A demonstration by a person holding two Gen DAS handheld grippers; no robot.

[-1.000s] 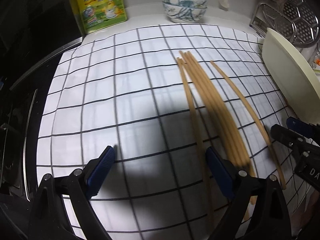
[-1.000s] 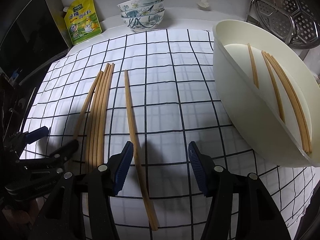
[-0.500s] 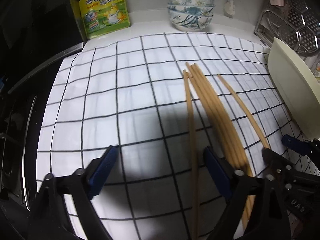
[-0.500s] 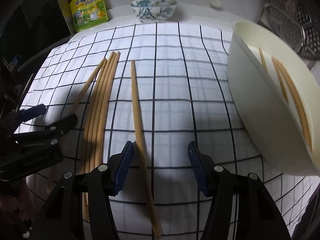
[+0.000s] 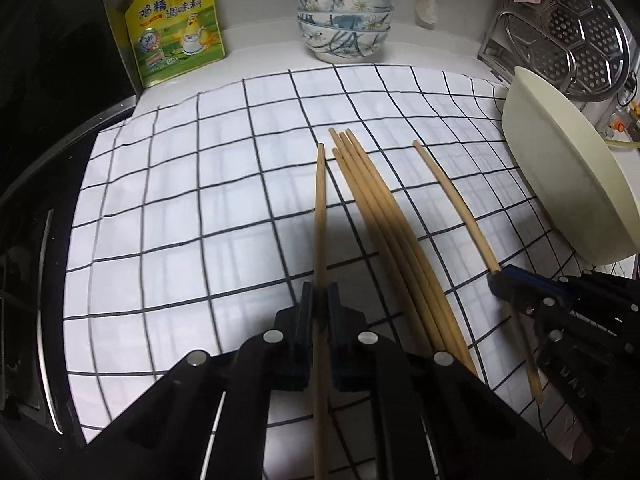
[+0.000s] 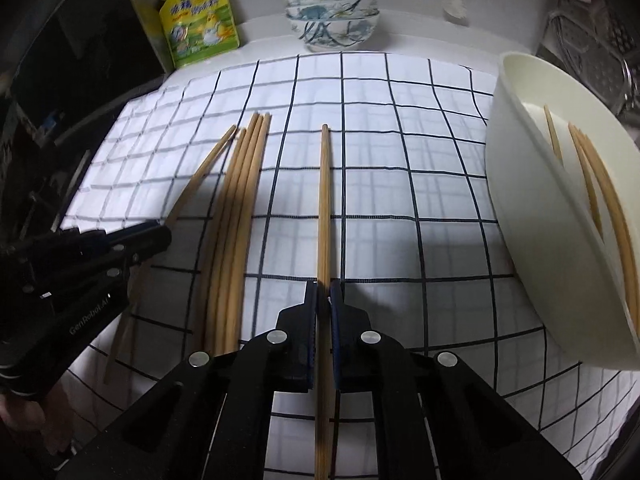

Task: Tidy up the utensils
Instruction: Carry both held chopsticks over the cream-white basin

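Observation:
Wooden chopsticks lie on a white checked cloth [image 5: 200, 200]. My left gripper [image 5: 320, 300] has its jaws closing, and the pads press on the leftmost chopstick [image 5: 320, 208]. To its right lies a bundle of several chopsticks [image 5: 380, 220]. My right gripper [image 6: 324, 292] also has its jaws closing, with the pads gripping the lone chopstick [image 6: 325, 200] on the right. In the right wrist view the left gripper [image 6: 160, 232] appears at the left edge, beside the bundle [image 6: 240, 200]. A cream oval tray [image 6: 520, 220] at the right holds several chopsticks [image 6: 592, 184].
Stacked patterned bowls [image 5: 344, 24] and a yellow-green seasoning pouch [image 5: 176, 28] stand against the back wall. A perforated metal steamer rack [image 5: 576, 40] sits behind the tray [image 5: 568, 184]. A dark stovetop edge [image 5: 32, 240] borders the cloth on the left.
Both grippers were open a second ago. Each has since shut on one chopstick: the left on the leftmost, the right on the lone one. The left gripper shifted right over its chopstick.

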